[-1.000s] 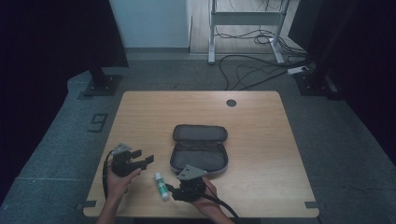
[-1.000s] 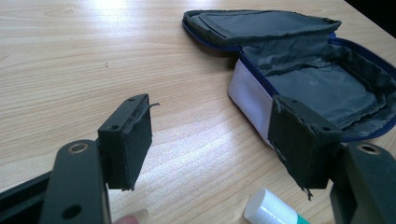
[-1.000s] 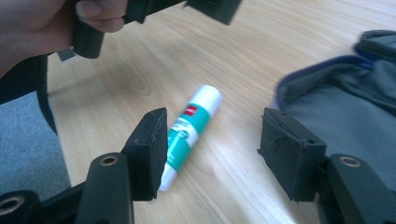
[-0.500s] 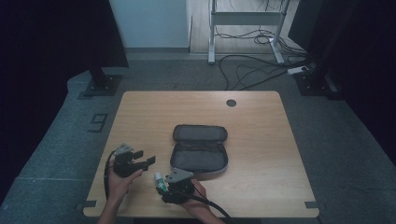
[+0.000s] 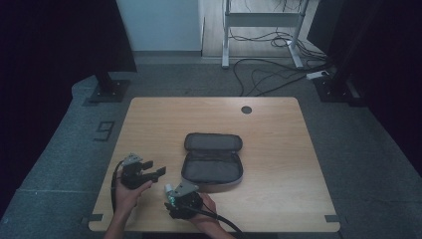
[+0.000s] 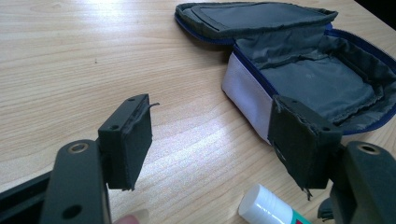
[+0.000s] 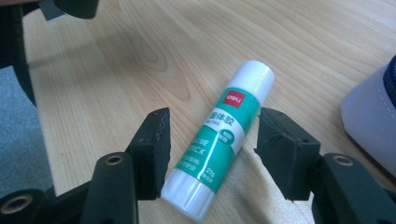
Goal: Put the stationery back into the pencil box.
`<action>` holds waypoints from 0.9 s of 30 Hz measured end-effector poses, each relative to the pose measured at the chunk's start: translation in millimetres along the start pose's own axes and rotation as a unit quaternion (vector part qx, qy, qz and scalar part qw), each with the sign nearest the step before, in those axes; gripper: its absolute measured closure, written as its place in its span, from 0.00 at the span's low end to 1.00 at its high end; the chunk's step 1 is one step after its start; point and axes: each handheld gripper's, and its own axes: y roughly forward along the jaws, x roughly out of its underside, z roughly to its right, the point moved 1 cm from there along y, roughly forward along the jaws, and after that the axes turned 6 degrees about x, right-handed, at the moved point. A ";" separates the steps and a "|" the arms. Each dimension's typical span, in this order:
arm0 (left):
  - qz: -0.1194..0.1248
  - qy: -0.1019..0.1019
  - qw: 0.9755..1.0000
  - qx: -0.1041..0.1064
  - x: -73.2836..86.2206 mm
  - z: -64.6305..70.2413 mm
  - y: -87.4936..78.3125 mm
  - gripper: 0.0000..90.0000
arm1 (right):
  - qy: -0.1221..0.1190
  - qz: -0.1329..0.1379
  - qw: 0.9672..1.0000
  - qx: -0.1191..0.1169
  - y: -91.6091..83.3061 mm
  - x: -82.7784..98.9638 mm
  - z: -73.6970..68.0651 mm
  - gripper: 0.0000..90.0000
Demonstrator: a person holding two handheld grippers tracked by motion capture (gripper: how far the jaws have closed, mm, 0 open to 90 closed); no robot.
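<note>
While both tools gape empty, the wooden table (image 5: 278, 149) stands on grey carpet (image 5: 378, 164).

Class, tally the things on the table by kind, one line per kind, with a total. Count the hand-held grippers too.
Glue stick: 1
Open zip case: 1
Grippers: 2, the left gripper and the right gripper, both open
Total: 4
</note>
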 end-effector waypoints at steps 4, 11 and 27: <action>-0.001 0.001 1.000 0.000 0.0 0.4 0.3 0.34 | -0.001 -0.007 1.000 0.004 2.3 1.5 0.5 0.50; -0.002 0.002 1.000 0.001 0.2 0.7 1.1 0.34 | -0.006 -0.013 1.000 0.012 5.8 3.7 -0.7 0.53; 0.000 0.001 1.000 0.001 0.3 0.0 -0.4 0.34 | -0.012 -0.019 0.999 0.037 7.6 6.9 0.9 0.67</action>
